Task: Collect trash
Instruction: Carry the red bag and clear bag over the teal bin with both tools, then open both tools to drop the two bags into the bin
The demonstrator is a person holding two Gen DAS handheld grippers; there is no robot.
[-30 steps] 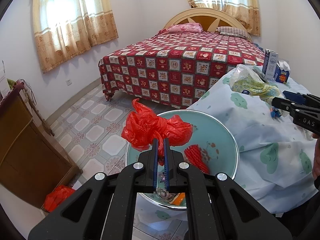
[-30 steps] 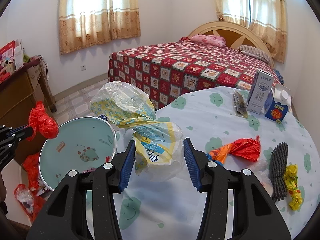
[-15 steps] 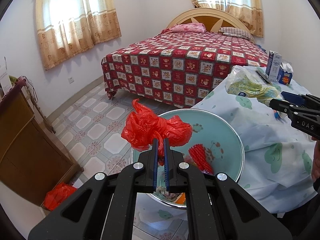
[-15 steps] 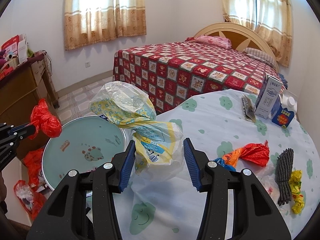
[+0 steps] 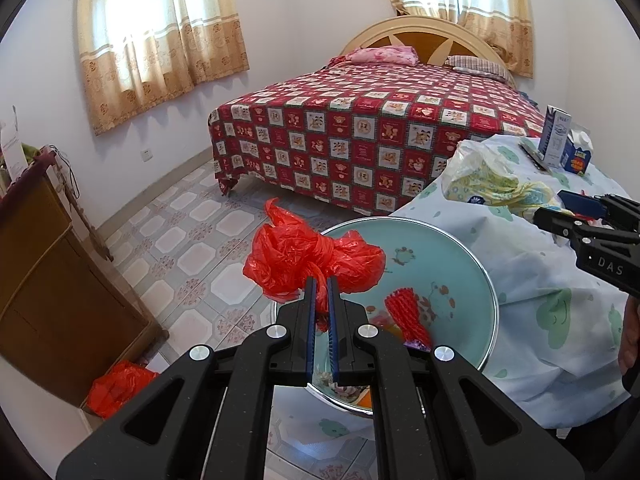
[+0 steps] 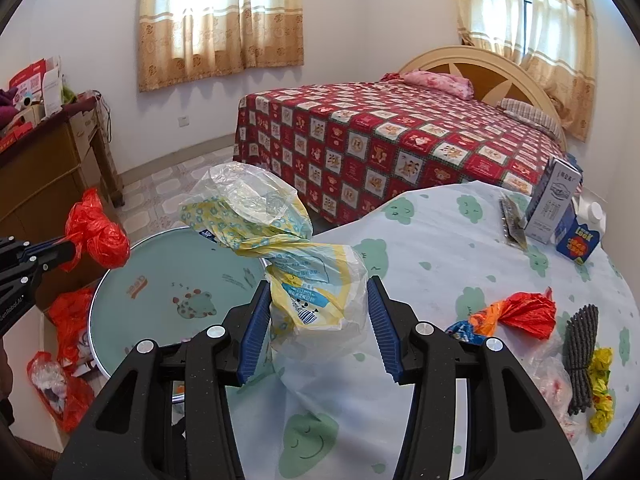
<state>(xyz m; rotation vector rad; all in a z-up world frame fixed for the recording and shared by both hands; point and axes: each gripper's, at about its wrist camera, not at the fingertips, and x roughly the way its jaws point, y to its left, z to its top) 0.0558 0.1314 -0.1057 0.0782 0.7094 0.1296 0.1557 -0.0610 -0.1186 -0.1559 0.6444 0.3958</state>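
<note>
The left gripper (image 5: 319,300) has its blue pads pressed nearly together on a twisted tail of the red plastic bag (image 5: 312,262), whose crumpled bulk bulges out just beyond the fingertips and hangs above the near rim of the teal basin (image 5: 452,240); a red mesh sleeve (image 5: 408,318) and other scraps lie inside the basin below it. In the right wrist view the same red bag shows at the left, held out at the tip of the left gripper over the basin's far edge. The right gripper (image 6: 316,320) stands partly spread with both pads against the flanks of a yellow-and-white printed plastic bag (image 6: 312,280), which rises out of the jaws, twists and flares into a clear crinkled top leaning left toward the basin. Its lower part sits over the cloud-patterned tablecloth (image 6: 440,240). Farther right on the cloth lie an orange-red wrapper (image 6: 520,312), a dark ribbed strip (image 6: 582,356) and a yellow crumpled scrap (image 6: 600,392), well apart from the claw
</note>
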